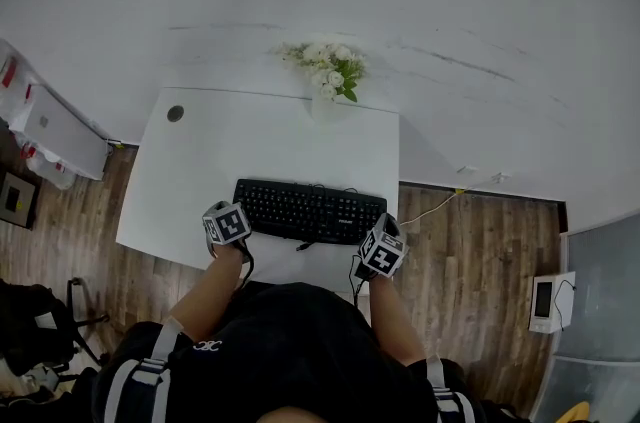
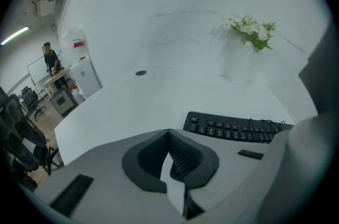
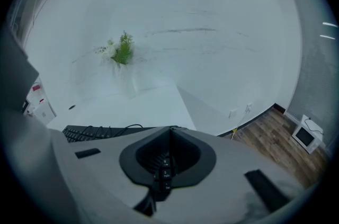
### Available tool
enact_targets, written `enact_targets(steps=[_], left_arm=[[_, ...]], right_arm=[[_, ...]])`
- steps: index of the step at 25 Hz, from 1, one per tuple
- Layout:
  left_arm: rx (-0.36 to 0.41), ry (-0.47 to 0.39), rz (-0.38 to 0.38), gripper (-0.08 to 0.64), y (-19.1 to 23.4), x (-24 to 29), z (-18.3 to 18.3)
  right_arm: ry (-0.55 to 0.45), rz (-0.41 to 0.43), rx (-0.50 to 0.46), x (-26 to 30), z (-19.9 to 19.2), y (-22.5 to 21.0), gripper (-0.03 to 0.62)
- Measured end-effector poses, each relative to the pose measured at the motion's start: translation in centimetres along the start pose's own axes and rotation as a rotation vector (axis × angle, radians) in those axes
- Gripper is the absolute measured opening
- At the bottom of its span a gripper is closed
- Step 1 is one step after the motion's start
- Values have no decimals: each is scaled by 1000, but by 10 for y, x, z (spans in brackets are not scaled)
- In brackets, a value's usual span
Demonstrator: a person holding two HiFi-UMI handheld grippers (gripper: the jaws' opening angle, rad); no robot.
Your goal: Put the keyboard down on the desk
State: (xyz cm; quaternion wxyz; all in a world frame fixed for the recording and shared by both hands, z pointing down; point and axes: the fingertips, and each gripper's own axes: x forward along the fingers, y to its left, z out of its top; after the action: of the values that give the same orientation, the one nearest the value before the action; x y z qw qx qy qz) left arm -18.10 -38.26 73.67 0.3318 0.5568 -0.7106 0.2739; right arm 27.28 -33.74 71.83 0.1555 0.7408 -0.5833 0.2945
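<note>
A black keyboard [image 1: 308,211] lies flat on the white desk [image 1: 250,146], near its front edge. My left gripper [image 1: 230,221] is at the keyboard's left end, jaws shut with nothing between them. In the left gripper view the keyboard [image 2: 233,129] lies right of the closed jaws of the left gripper [image 2: 169,133], and only bare desk shows through the slit. My right gripper [image 1: 380,248] is at the keyboard's front right corner, also shut. In the right gripper view the closed right gripper [image 3: 169,128] has number-pad keys showing in the hollow behind its tips. The rest of the keyboard [image 3: 100,133] runs off to the left.
White flowers in a vase [image 1: 330,71] stand at the desk's back edge against the wall. A round cable hole [image 1: 175,113] is at the back left corner. The keyboard's cable [image 1: 430,208] runs off the right side to a wall socket. A white cabinet [image 1: 50,131] stands left.
</note>
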Motion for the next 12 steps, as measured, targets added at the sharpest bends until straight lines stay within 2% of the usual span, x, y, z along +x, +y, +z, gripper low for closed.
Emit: enact_targets(steps=[5,12], left_arm=[[94,-138,-94,2,-35,-17,33],[153,-277,-220,2,-80,-46,73]], right_arm=[[-46,112,-63,-1,21,29,3],[-182,253,-155,-17,78,78,3]])
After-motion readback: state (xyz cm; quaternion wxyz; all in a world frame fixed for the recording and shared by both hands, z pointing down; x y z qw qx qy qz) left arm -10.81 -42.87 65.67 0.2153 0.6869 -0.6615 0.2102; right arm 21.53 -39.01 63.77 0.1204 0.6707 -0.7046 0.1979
